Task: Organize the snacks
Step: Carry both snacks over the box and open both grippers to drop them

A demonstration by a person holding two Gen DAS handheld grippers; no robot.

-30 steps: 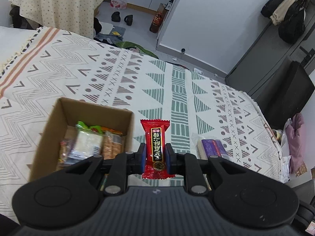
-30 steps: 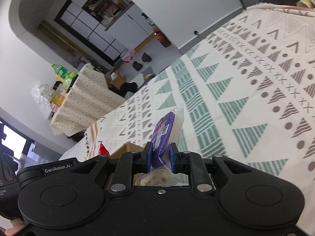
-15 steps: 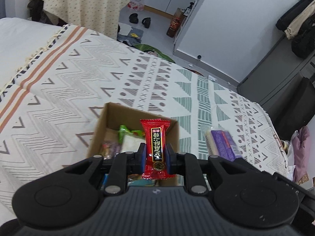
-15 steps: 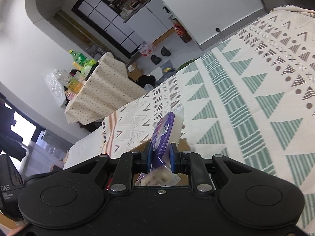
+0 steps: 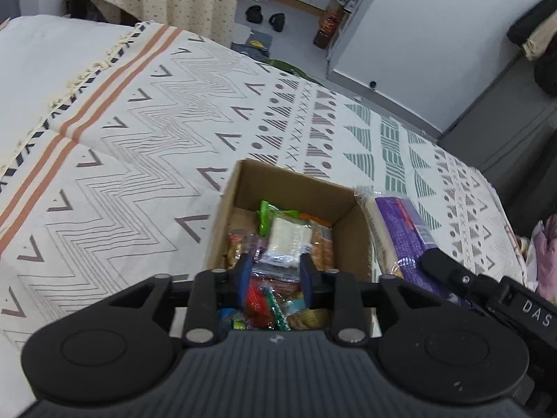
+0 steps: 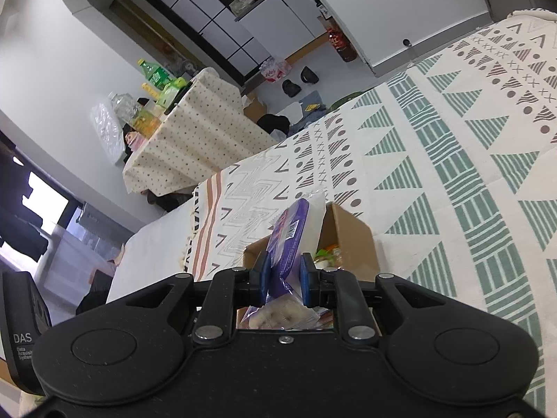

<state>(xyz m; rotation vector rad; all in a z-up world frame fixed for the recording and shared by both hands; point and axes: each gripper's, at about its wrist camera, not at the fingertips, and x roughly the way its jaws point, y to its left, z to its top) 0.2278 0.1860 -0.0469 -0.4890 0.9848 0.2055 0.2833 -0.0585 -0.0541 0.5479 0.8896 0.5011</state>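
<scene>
Fingers of the left gripper (image 5: 275, 273) stand spread and empty above the open cardboard box (image 5: 292, 188) at lower centre of the left wrist view; a red packet (image 5: 256, 299) lies among the snacks inside, directly below the gap. Fingers of the right gripper (image 6: 284, 278) pinch a purple-and-white snack pack (image 6: 294, 233) on edge, held just beside the box's right wall, at centre right of the left wrist view. Step in hand, as judged: loading the box, with the purple pack next. That move calls for carrying it over the rim and releasing it onto the pile. The box sits on a patterned bed cover (image 5: 139, 139). The left gripper over the opening and the near-full contents may obstruct entry.
</scene>
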